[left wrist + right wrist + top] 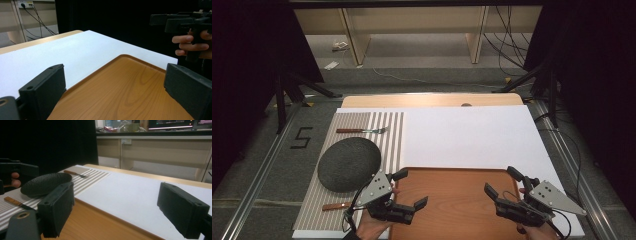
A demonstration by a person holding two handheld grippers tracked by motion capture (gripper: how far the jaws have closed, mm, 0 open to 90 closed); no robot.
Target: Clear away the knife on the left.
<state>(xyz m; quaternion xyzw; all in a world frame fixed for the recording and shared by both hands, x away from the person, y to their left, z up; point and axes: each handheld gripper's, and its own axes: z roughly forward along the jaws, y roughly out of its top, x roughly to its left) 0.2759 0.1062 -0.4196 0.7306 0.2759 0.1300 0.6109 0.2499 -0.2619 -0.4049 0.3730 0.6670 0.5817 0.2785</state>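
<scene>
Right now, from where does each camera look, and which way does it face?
High view: above the person's side, facing forward and down on the wooden tray; both hands show.
Left gripper view: rides the left gripper, facing across the tray toward the right gripper.
Right gripper view: rides the right gripper, facing the dark plate.
All share the tray.

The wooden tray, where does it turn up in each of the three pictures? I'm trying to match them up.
High view: the wooden tray lies at bottom centre, between the left gripper and right gripper.
Left gripper view: it spreads across the lower middle and right.
Right gripper view: a strip of it runs along the bottom, left of centre.
Shared landmark: the white board bordering the tray's far edge.
</scene>
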